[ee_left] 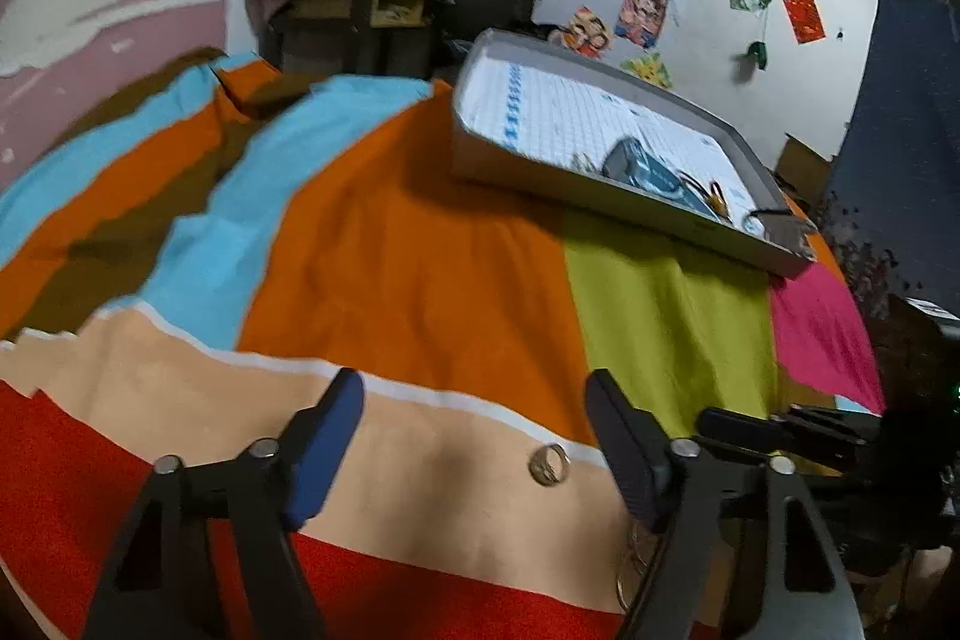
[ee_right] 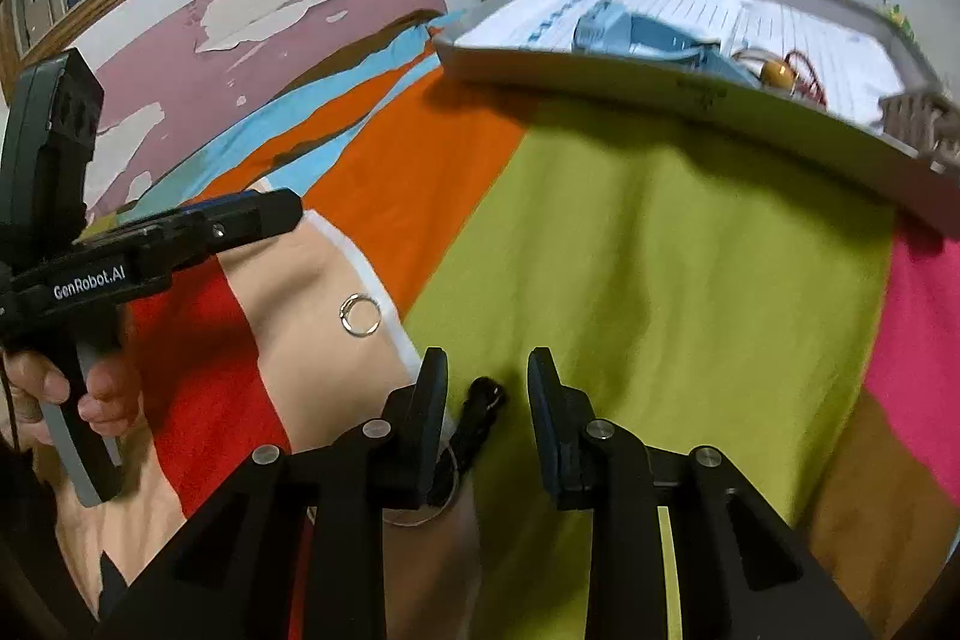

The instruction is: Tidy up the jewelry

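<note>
Left wrist view: a silver metal ring (ee_left: 548, 465) is seen unpicked between the left gripper's (ee_left: 474, 442) spread fingers; the right gripper (ee_right: 487, 400), fingers also spread, holds nothing, while some jewelry already lies in the far grey tray (ee_left: 630, 208).

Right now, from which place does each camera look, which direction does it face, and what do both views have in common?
Left wrist: sits on the left hand-held gripper, low over the striped bedsheet, facing the grey tray and the wall; its own open fingers and the right hand-held gripper's tip show.
Right wrist: sits on the right hand-held gripper, facing the tray over a black item; its open fingers, the left gripper and the hand show.
Shared: silver ring, tray, bedsheet.
</note>
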A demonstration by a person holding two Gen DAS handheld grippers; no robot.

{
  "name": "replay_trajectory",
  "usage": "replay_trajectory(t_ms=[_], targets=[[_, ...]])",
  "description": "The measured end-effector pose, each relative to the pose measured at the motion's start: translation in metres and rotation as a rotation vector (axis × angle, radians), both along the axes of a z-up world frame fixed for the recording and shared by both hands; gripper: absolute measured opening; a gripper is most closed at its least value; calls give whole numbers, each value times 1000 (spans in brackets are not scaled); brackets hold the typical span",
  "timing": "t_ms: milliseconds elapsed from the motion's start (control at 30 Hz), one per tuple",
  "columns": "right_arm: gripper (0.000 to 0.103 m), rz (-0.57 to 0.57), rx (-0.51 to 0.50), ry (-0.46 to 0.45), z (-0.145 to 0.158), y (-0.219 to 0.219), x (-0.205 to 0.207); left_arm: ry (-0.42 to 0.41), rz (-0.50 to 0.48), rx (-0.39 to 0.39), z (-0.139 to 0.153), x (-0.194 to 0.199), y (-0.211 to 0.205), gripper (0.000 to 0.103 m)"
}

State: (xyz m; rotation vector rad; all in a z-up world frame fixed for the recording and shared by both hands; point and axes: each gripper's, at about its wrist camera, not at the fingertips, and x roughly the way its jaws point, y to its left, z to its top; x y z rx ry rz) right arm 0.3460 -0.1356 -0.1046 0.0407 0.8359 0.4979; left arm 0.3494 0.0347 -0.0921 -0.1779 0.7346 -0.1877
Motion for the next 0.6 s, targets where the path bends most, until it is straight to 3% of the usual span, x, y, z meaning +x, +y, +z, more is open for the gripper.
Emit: replay_trajectory(t_ms=[200, 333, 600], targets=[[25, 8, 2, 71, -17, 7, 4, 72, -90, -38, -18, 3, -11, 49], [25, 2, -29, 82, -23, 11, 7, 140, -116, -113, -32, 9, -16, 35], [25, -12, -76, 120, -26, 17, 13, 182, -162, -26, -41, 10, -33, 15]])
